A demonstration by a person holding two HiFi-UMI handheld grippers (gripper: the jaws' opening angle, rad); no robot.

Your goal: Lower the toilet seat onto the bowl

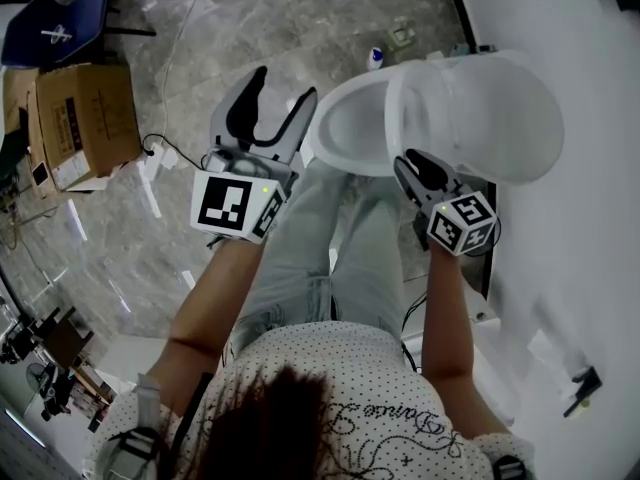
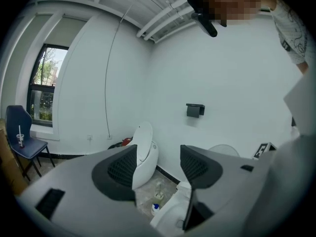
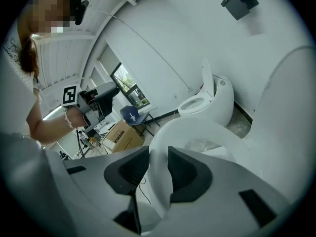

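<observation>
The left tongs point(image 1: 285, 86) are held apart, pointed forward; the right tongs point(image 1: 410, 163), angled downward, are clamped on the toilet seat point(image 3: 212, 132) rim.

Cardboard box point(image 1: 85, 118) near a blue chair point(image 1: 55, 18); blue-capped bottle point(image 1: 375, 58) on the marble floor point(image 1: 200, 28).

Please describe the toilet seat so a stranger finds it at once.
Start at the toilet before the person. Its seat is the raised ring that the right gripper holds in its jaws; unlike the solid lid behind, it has an open middle.
</observation>
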